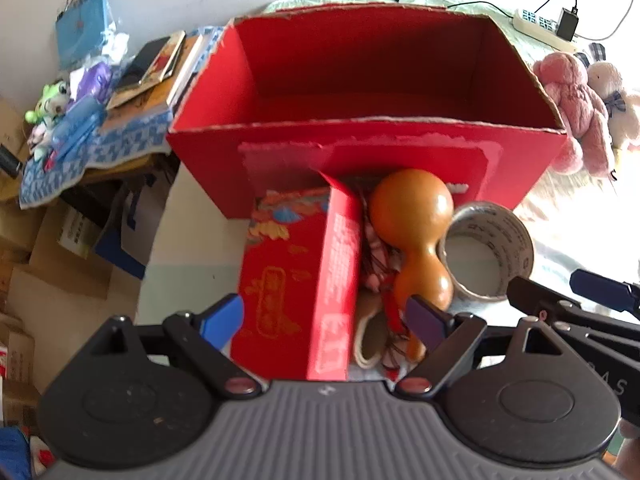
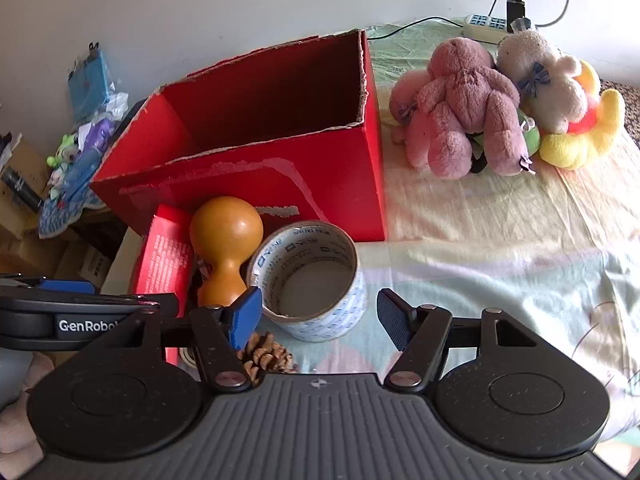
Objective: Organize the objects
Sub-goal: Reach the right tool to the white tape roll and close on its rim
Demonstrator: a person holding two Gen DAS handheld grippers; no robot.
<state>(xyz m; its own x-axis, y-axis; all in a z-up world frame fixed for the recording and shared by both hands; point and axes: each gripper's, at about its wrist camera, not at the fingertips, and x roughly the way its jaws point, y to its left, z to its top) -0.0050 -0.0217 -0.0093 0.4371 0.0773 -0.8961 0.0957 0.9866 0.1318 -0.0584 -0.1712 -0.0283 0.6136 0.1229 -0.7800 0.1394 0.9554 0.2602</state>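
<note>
A big open-topped red cardboard box (image 1: pixel 200 168) (image 2: pixel 328 176) stands on the pastel sheet. Against its front wall lie a small red gift box (image 1: pixel 296 280) (image 2: pixel 168 256), an orange gourd (image 1: pixel 412 216) (image 2: pixel 226 236) and a roll of clear tape (image 1: pixel 488 252) (image 2: pixel 312 280). My left gripper (image 1: pixel 324 320) is open and straddles the small red box, with its right finger in front of the gourd's base. My right gripper (image 2: pixel 320 318) is open, and the tape roll sits just ahead between its fingers. A pine cone (image 2: pixel 266 354) lies below the right gripper's left finger.
Plush toys (image 2: pixel 480 108) (image 1: pixel 580 112) are piled to the right of the big box, with a power strip (image 2: pixel 486 24) and cables behind them. A cluttered side table (image 1: pixel 100 80) and cardboard cartons (image 1: pixel 60 260) lie to the left. The sheet (image 2: pixel 500 260) spreads to the right.
</note>
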